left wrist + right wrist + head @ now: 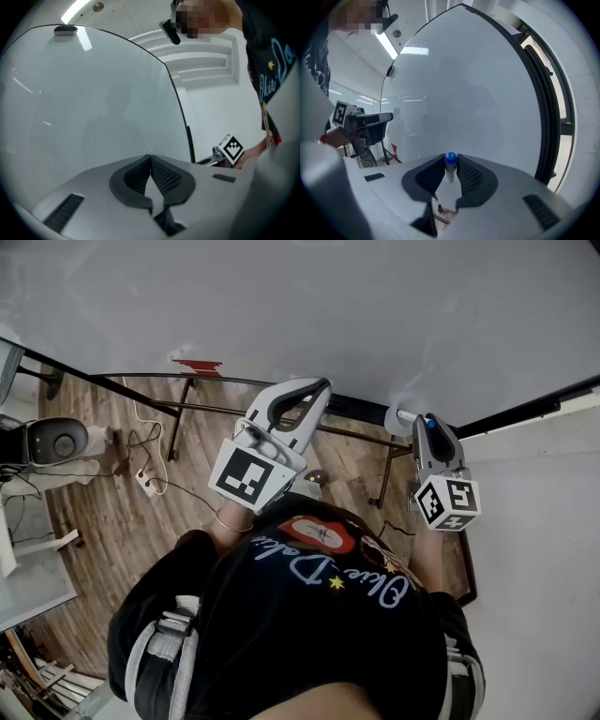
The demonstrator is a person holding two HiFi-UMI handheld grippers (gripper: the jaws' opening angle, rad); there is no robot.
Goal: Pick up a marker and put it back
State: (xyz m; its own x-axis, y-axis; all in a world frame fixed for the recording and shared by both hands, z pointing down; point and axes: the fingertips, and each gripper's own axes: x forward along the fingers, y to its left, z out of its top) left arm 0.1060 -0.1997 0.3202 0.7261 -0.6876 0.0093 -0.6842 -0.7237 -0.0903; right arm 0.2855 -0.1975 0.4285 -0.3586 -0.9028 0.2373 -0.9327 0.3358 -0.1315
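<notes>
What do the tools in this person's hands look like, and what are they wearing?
Both the left gripper and right gripper are pale grey plastic with dark ribbed pads; each carries a white cube of black square markers. The person wears a black T-shirt with printed lettering.

Office or classroom-like room, large whiteboard [281,306] on a metal stand [202,410], wood-plank floor [103,521], power strip [145,482]

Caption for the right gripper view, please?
Right claw grips a blue-capped marker in front of the whiteboard.
</notes>
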